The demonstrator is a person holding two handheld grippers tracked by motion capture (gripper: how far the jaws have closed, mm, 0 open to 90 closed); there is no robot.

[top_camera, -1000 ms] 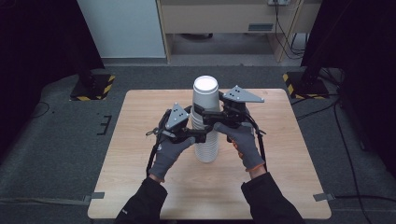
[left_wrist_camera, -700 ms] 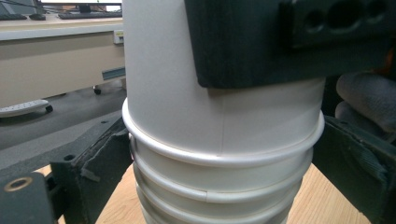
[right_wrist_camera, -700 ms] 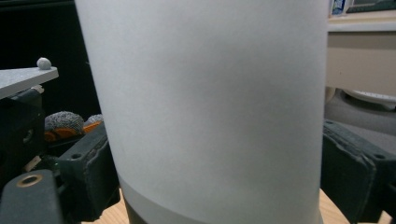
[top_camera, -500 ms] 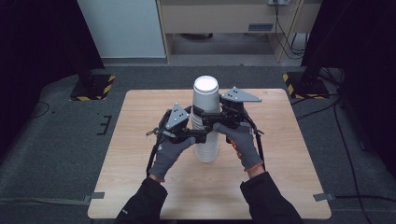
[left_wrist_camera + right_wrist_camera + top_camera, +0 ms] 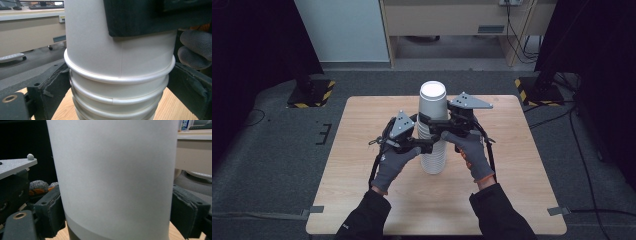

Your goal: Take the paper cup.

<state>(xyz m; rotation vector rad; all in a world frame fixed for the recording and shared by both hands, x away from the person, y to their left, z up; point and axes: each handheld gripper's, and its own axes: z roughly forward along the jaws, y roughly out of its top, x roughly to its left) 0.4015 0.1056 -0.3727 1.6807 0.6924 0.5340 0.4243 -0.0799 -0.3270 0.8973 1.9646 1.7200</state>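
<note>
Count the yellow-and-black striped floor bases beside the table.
2: one striped base on the floor off the table's far-left corner, another striped base off its far-right corner. Others may be hidden.

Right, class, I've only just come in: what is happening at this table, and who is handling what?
A person in grey gloves works a stack of white paper cups standing upside down on a wooden table. The left hand-held gripper has its jaws around the lower cups, just under the rim of the top cup. The right hand-held gripper has its jaws either side of the top cup, higher up. It looks like the top cup is about to be pulled off.
</note>
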